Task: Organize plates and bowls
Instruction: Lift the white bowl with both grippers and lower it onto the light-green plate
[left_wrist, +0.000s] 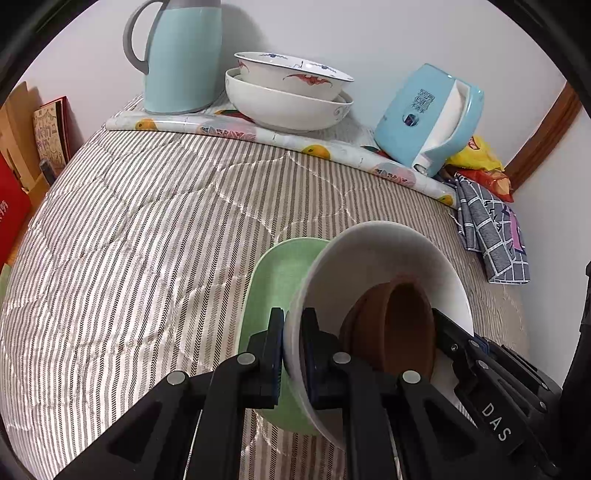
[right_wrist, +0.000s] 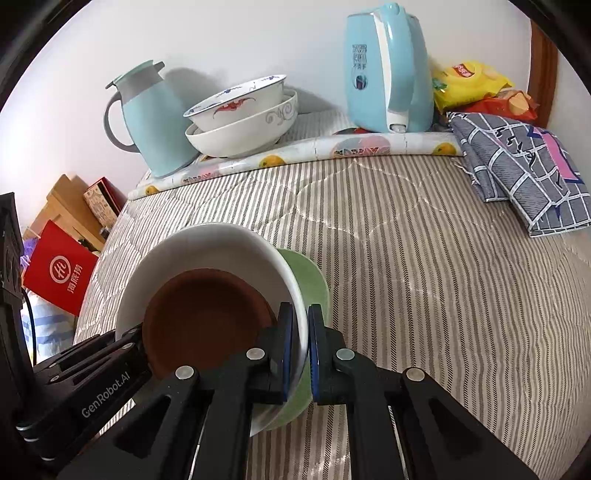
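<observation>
A white bowl (left_wrist: 373, 254) holds a brown dish (left_wrist: 399, 328) and sits on a green plate (left_wrist: 280, 269) on the striped cloth. My left gripper (left_wrist: 292, 350) is shut on the white bowl's left rim. My right gripper (right_wrist: 300, 350) is shut on the bowl's right rim (right_wrist: 295, 295); the brown dish (right_wrist: 203, 317) and the green plate (right_wrist: 314, 284) show beside it. Each gripper appears in the other's view at the bowl's opposite side. Two stacked white bowls (left_wrist: 288, 92) stand at the back, also in the right wrist view (right_wrist: 240, 122).
At the back on a fruit-print mat (left_wrist: 236, 129) stand a light blue jug (left_wrist: 181, 55) and a blue kettle (left_wrist: 428, 114). Snack bags (right_wrist: 472, 85) and a folded checked cloth (right_wrist: 524, 170) lie right. A red bag (right_wrist: 59, 273) and boxes stand left of the table.
</observation>
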